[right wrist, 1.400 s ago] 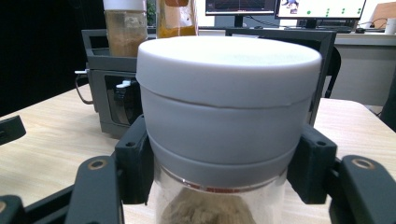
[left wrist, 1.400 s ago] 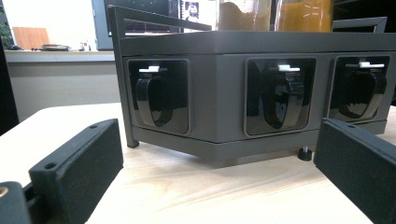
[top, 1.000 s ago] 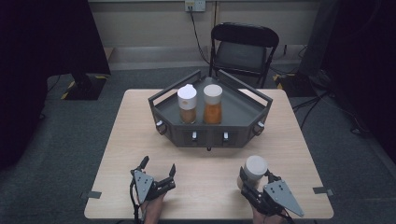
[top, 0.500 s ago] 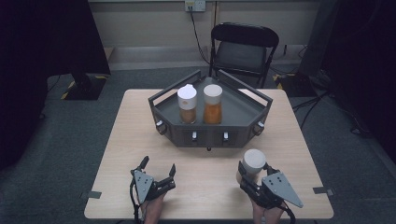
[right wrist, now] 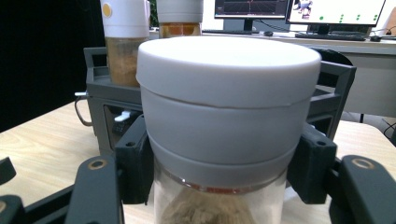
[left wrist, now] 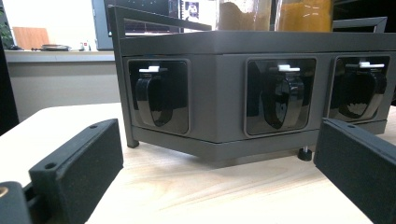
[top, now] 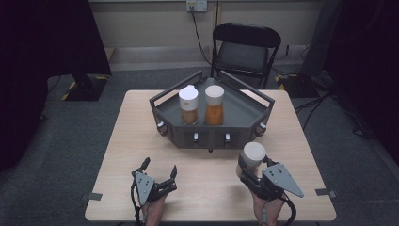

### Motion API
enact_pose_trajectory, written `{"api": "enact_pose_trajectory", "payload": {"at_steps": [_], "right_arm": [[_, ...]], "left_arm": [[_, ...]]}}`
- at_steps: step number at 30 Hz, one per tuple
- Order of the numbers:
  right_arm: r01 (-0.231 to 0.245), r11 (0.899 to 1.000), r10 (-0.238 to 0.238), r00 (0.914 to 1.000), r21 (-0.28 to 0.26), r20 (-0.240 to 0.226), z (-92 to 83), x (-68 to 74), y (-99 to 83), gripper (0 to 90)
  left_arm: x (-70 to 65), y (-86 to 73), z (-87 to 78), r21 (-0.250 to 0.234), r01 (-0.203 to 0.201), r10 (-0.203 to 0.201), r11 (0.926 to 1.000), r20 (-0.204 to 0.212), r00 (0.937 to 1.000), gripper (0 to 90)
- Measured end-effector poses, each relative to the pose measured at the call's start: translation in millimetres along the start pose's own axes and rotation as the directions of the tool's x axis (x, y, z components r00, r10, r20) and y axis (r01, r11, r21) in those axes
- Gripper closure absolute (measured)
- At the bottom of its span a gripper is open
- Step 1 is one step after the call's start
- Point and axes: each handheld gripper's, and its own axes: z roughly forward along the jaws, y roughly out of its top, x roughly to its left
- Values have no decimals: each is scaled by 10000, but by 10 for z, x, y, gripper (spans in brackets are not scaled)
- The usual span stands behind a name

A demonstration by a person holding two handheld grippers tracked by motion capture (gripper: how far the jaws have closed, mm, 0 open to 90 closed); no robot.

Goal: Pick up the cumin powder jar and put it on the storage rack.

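**A:** Start at the left. What is the left gripper [top: 160, 173] doing?

**B:** It sits at about seven o'clock on the table [top: 141, 127], jaws spread wide with nothing between them. The left gripper view looks straight at the front wall of the rack [left wrist: 224, 93] with its three dark windowed panels, and bare tabletop lies between the jaws. I'd judge it has no part in the job right now.

**A:** And in the middle?

**B:** The dark rack [top: 244, 110] stands at twelve o'clock. Two jars are upright in it side by side: the brown-filled jar [top: 189, 104] on the left and the orange-filled jar [top: 214, 104] just beside it to the right. Those two count as stowed.

**A:** So the work left is on the right?

**B:** Yes. The right gripper [top: 249, 173] at about five o'clock is clamped on a third jar [top: 253, 157] with a white cap. In the right gripper view the pads [right wrist: 135, 154] press on it just below the cap, and tan powder shows through the glass under it. It is near the rack's front wall but outside it.

**A:** How far along, then?

**B:** Two jars in, one in hand, I'd say. It still has to go up over the front wall and down onto the open floor of the rack, at two o'clock from the gripper, then be let go. Whether it hangs clear of the tabletop I can't tell.
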Motion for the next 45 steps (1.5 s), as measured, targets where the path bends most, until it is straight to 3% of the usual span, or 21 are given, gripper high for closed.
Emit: {"api": "enact_pose_trajectory", "payload": {"at_steps": [32,45], "right_arm": [[144,9992,-149,9998,-363,-139,267,-130,549,352],[201,9995,-205,9996,-250,-169,539,-216,761,352]], "left_arm": [[0,0,0,-1,-1,1,10000,-1,10000,10],[0,0,0,-2,-2,2,10000,-3,10000,10]]}}
